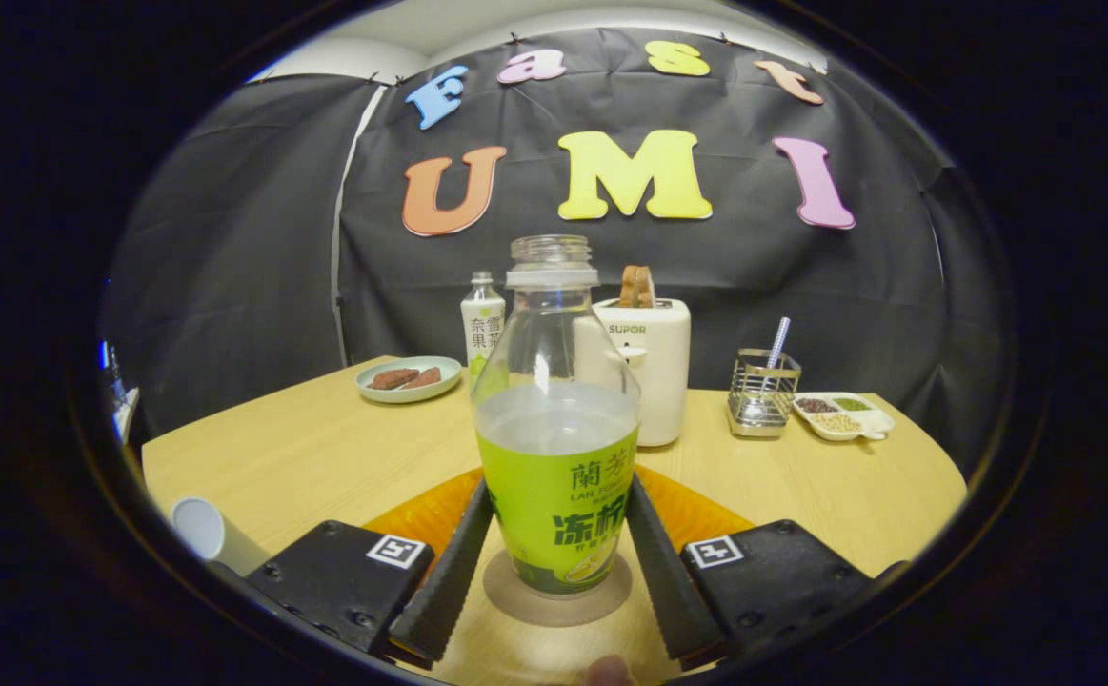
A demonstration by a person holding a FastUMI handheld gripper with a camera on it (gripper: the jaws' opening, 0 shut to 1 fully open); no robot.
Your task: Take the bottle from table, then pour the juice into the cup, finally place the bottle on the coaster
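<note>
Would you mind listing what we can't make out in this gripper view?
- Cup: cut off by the gripper body; contents unseen.
- Orange mat: mostly hidden by the bottle and fingers.
- Grip: finger contact with the bottle unclear.
- Divided dish: contents too small.

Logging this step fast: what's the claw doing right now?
Claw: both fingers against the bottle, shut on it; bottle stands upright on the coaster.

The toaster (644, 367) near the worktop's far edge reads "SUPOR". The bottle (556, 448) on the coaster (557, 602) has a green label with Chinese characters over "LAN FONG". A small bottle (482, 324) behind carries Chinese text.
</note>
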